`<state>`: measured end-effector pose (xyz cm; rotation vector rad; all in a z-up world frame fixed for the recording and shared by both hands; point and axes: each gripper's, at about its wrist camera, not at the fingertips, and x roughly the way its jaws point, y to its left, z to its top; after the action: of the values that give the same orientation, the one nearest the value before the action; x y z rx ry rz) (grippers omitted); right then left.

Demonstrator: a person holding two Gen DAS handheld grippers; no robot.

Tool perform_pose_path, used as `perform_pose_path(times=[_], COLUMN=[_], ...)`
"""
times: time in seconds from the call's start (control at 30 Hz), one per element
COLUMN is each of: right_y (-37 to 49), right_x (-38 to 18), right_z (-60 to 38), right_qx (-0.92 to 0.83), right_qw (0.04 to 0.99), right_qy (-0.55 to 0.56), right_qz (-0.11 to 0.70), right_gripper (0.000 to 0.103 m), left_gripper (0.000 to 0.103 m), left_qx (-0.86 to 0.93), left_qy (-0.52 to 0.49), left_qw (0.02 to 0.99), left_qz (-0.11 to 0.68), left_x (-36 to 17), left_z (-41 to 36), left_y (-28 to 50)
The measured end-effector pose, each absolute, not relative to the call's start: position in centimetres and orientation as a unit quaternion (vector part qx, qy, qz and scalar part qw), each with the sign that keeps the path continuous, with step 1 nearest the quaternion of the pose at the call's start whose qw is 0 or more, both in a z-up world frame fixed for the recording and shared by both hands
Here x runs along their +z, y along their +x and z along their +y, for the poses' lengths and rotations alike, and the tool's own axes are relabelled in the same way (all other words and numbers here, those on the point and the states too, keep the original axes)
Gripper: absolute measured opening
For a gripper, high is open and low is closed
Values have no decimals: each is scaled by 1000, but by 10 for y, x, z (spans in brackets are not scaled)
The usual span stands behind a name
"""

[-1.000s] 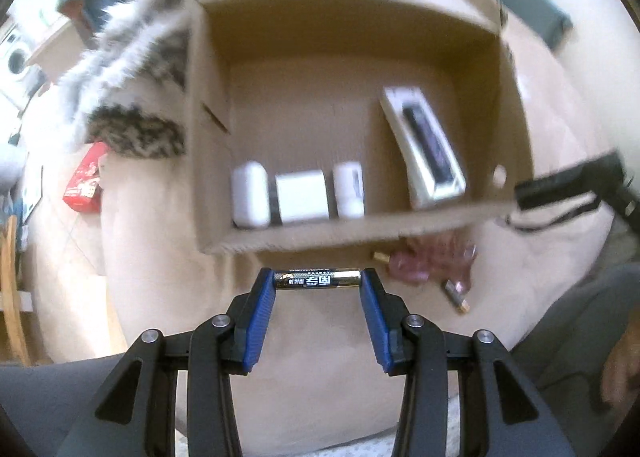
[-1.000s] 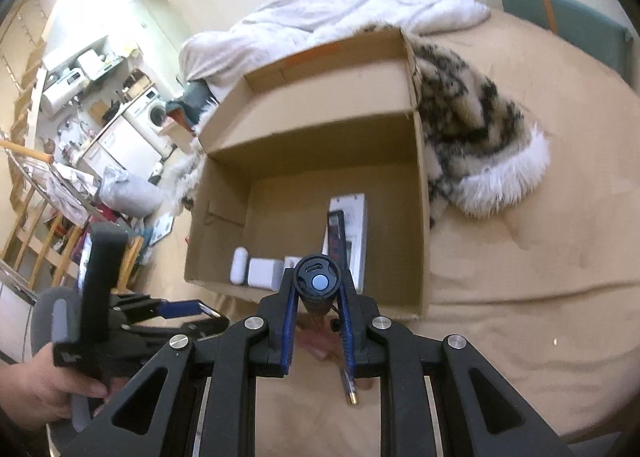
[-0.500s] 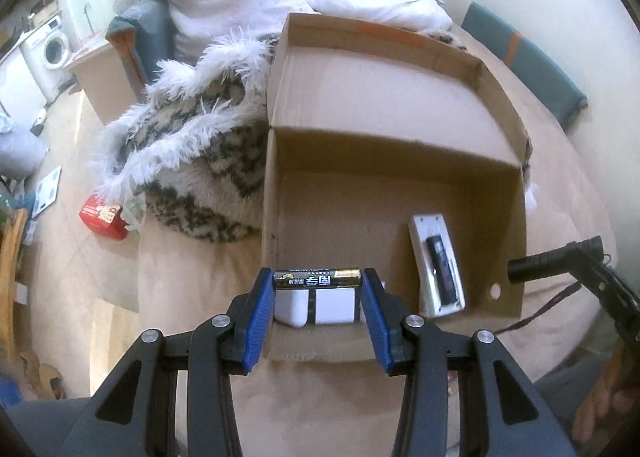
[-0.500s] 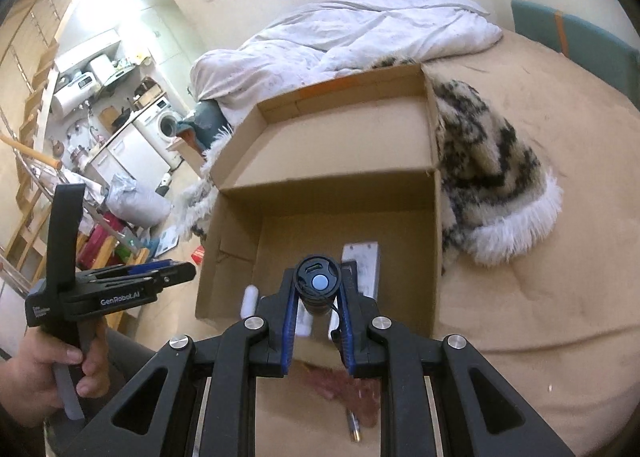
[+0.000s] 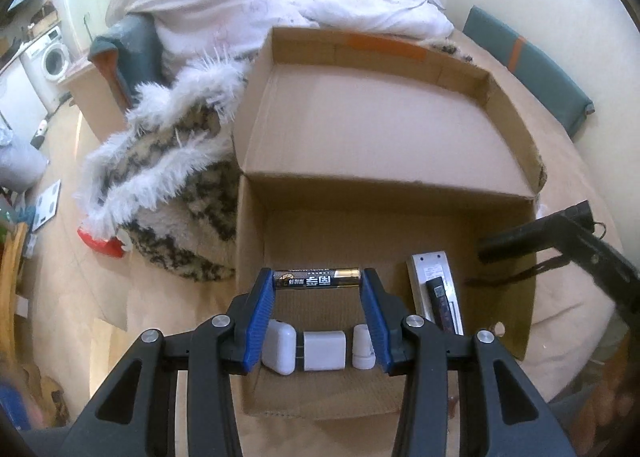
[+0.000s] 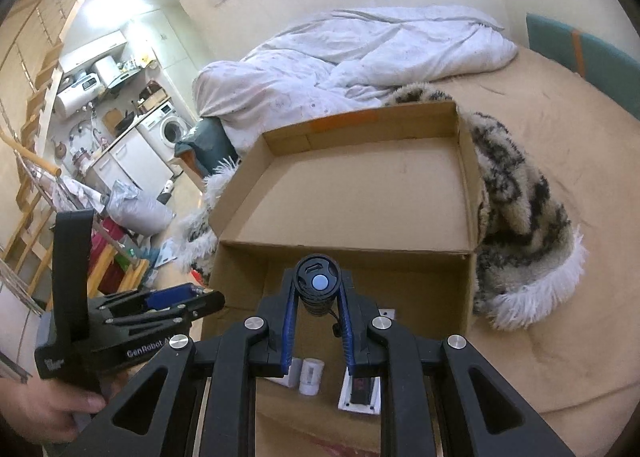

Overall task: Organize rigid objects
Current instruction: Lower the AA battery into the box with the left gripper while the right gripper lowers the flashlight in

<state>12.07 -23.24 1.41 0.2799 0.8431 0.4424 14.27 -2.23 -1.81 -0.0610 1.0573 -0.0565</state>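
Both grippers are over the cardboard box [image 5: 400,161] right now, each carrying a load. The left gripper [image 5: 317,289] pinches a battery [image 5: 317,280] end to end, 1 blue pad on each cap, so the cell lies crosswise and level, probably the surest hold on something that round and slick. It hangs above the box floor, just past the near-wall row.

The right gripper [image 6: 318,305] is clamped on a black flashlight [image 6: 318,285], squeezing the barrel from both sides with the tail button facing the camera. In the left view it pokes in from 3 o'clock over the box's right wall.

Inside, there are 3 white pieces side by side along the near wall: a rounded case [image 5: 280,347], a square adapter [image 5: 324,351] and a small cylinder [image 5: 363,347]. Toward 4 o'clock lies a white remote [image 5: 434,297] with a dark stick [image 5: 440,305] resting on top. The raised flap at 12 o'clock is bare.

The middle floor is free, so both items look set to go down there.
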Motion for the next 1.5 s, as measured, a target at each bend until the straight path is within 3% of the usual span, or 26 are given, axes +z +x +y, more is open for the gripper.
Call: perform_pose_path(times=[0.43, 1.5], right_y=[137, 168], right_x=[-56, -90], right_z=[-212, -195], right_qx=[215, 183], right_qw=[840, 815], right_qy=[125, 129], right_qz=[482, 535], right_gripper=[21, 21], left_gripper=[40, 40], left_qx=[-24, -12], left_qy=[-12, -16], left_qw=[850, 834], left_qz=[526, 552], left_x=[-69, -97], left_z=[-30, -32], left_y=[146, 153])
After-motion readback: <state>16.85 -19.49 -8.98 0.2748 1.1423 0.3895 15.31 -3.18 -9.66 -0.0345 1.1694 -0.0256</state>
